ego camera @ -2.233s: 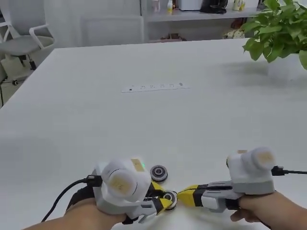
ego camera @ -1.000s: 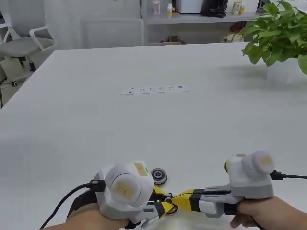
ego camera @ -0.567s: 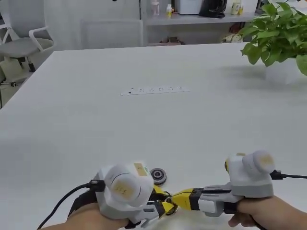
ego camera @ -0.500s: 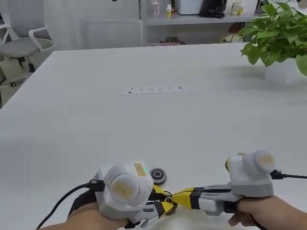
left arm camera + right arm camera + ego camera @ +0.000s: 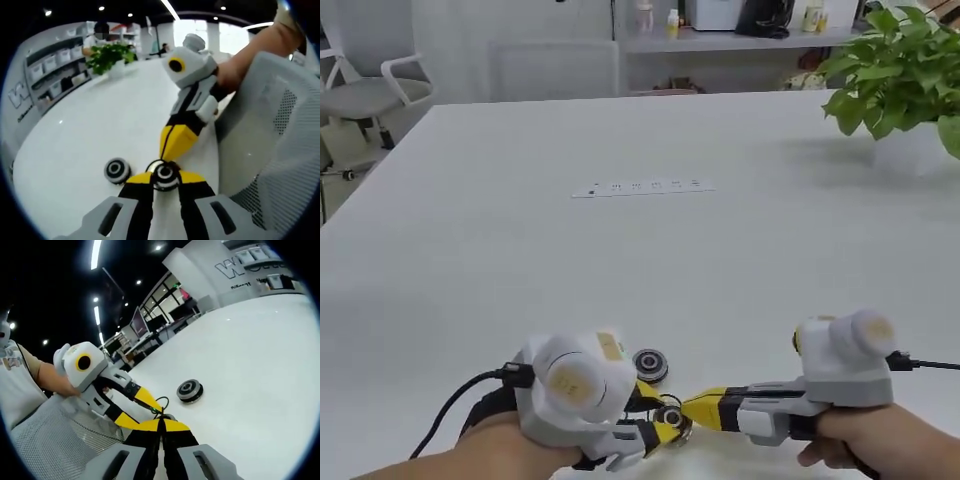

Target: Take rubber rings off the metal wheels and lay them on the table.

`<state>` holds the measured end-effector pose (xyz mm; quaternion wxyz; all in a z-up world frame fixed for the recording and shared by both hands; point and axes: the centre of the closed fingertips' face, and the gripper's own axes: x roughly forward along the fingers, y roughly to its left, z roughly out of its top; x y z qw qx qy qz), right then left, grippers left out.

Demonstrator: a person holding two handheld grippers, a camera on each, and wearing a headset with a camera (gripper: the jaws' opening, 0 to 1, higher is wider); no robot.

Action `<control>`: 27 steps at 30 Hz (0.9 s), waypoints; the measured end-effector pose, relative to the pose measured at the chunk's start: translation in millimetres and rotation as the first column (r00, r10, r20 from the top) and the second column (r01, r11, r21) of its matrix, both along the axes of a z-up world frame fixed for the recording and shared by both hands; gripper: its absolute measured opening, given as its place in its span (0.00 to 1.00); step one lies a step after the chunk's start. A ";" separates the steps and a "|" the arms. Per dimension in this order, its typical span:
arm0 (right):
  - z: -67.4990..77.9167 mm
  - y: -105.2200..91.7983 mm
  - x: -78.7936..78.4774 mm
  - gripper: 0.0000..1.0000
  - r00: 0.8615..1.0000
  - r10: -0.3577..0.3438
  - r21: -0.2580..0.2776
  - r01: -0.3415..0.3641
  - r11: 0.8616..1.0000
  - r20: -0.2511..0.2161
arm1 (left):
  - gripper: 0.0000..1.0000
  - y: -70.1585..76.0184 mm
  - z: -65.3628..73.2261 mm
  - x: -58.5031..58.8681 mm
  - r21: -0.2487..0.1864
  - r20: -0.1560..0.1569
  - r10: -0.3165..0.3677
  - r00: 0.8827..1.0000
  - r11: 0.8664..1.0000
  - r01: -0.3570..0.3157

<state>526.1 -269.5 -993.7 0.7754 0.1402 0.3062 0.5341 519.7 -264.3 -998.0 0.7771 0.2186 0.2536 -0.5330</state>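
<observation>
My left gripper point(image 5: 665, 427) point(image 5: 166, 178) is shut on a small metal wheel point(image 5: 670, 416) point(image 5: 165, 174) with a black rubber ring, just above the near edge of the white table point(image 5: 620, 270). From the right, my right gripper point(image 5: 692, 408) point(image 5: 161, 424) meets it, its yellow jaws pressed together at the wheel's rim. A thin dark loop, seemingly the rubber ring point(image 5: 161, 402), curves out from its tips. A second wheel point(image 5: 651, 364) point(image 5: 117, 170) point(image 5: 190, 390) with its ring on lies flat on the table just beyond the left gripper.
A white power strip point(image 5: 638, 186) lies mid-table. A potted plant point(image 5: 900, 70) stands at the far right corner. An office chair point(image 5: 370, 95) is off the table's far left, and shelves line the back wall.
The right gripper closed in on the held wheel, then drew its tips back slightly to the right. The left gripper keeps the wheel almost still.
</observation>
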 end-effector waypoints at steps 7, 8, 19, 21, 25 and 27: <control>7.0 0.1 -0.2 0.00 1.000 0.010 0.008 -0.010 1.000 0.003 | 0.31 3.9 15.3 -7.0 -0.035 -0.012 -0.009 1.000 0.999 0.009; 8.3 0.2 0.6 0.00 1.000 0.014 0.008 -0.014 1.000 0.005 | 0.31 4.9 17.2 -7.6 -0.037 -0.013 -0.009 1.000 0.999 0.009; 24.0 2.9 8.0 0.00 0.999 0.039 0.005 -0.040 0.999 0.028 | 0.40 25.8 44.5 -9.2 -0.090 0.002 0.024 1.000 0.996 -0.023; 26.6 5.6 8.9 0.00 0.998 0.046 0.005 -0.046 0.999 0.031 | 0.43 31.7 47.6 -8.4 -0.096 0.001 0.037 0.999 0.995 -0.036; 30.8 12.5 11.0 0.00 0.997 0.064 0.001 -0.064 0.998 0.039 | 0.48 44.1 53.5 -5.0 -0.111 -0.004 0.071 0.997 0.991 -0.071; 32.5 16.6 12.4 0.00 0.996 0.075 -0.001 -0.075 0.997 0.043 | 0.49 50.7 56.4 -3.6 -0.117 -0.002 0.085 0.996 0.989 -0.085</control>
